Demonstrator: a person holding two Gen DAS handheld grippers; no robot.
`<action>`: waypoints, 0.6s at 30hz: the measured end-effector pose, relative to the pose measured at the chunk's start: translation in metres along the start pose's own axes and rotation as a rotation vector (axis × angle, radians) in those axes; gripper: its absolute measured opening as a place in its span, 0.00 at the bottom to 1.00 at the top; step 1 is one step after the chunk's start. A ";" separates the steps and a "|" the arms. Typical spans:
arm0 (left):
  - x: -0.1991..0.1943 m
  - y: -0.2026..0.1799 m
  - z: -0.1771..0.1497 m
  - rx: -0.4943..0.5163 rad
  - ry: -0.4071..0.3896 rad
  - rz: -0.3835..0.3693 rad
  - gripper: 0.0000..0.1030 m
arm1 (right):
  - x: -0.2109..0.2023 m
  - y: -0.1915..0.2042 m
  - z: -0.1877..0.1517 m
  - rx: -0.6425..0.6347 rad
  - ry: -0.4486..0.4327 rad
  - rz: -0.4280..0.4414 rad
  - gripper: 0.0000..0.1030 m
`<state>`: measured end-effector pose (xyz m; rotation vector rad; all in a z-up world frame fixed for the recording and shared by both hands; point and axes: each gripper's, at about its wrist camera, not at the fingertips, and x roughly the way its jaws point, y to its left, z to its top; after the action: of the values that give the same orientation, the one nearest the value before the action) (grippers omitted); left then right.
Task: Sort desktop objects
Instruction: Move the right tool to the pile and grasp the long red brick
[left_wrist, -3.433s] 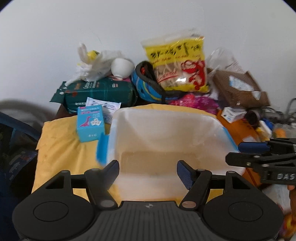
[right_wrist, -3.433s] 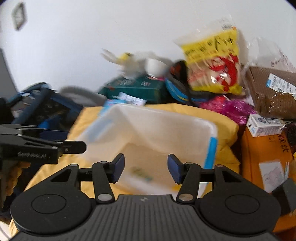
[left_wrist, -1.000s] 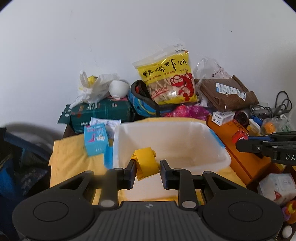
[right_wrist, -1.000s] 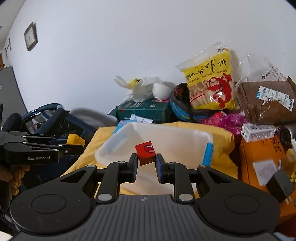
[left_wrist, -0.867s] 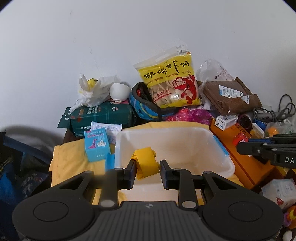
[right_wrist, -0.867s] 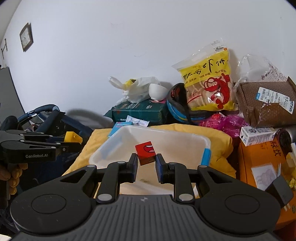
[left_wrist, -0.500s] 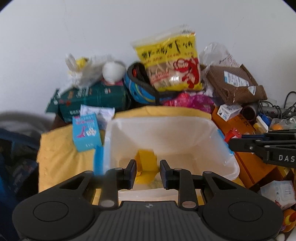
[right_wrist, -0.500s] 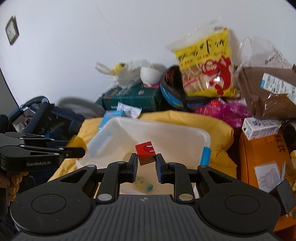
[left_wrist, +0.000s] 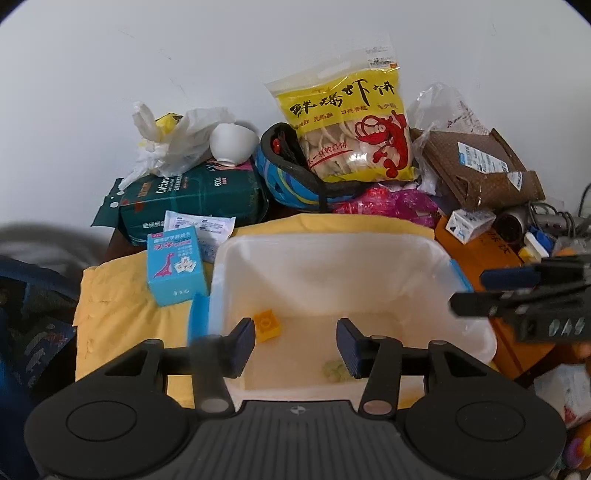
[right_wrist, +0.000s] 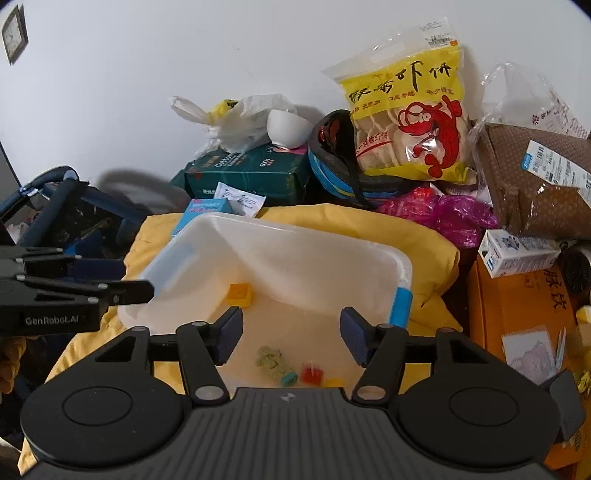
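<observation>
Our left gripper (left_wrist: 295, 341) now stands with its jaws wide apart and nothing between them; half a second ago it was closed on a yellow brick. Now the yellow brick (left_wrist: 266, 325) lies on the floor of the white bin (left_wrist: 406, 243), near the left wall, just in front of the left finger. To the left of the bin, on the yellow cloth (left_wrist: 118, 314), the blue card box (left_wrist: 175, 267) stands close to the bin's corner.

Moving to the right, our right gripper (right_wrist: 290, 334) is also spread open and empty. It held a red block a moment ago, and now the red block (right_wrist: 312, 373) rests on the bin floor just below this gripper, beside a green piece (right_wrist: 273, 360) and another small yellow piece (right_wrist: 332, 382). In the right wrist view the yellow brick (right_wrist: 241, 294) lies further back, well apart from this small group.

So both pieces have left the grippers and are inside the bin, and we judge that this pair of drops is finished. We think the next step is to draw both grippers back from the bin and look for more small items to sort. The clutter behind the bin, such as the snack bag (left_wrist: 351, 125) and the green package (left_wrist: 192, 199), seems not part of this work, but we cannot be sure.
</observation>
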<state>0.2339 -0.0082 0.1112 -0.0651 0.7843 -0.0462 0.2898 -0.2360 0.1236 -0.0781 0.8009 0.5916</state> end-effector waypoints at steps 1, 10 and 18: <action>-0.004 0.002 -0.009 0.012 -0.008 0.005 0.51 | -0.005 0.001 -0.006 0.001 -0.011 0.005 0.60; -0.039 0.015 -0.128 0.107 -0.031 0.030 0.51 | -0.021 0.024 -0.114 -0.038 0.012 -0.003 0.59; -0.031 0.023 -0.207 0.012 0.090 0.018 0.51 | 0.014 0.034 -0.174 0.027 0.143 -0.019 0.57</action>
<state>0.0658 0.0081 -0.0152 -0.0446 0.8739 -0.0372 0.1661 -0.2506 -0.0039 -0.1037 0.9457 0.5610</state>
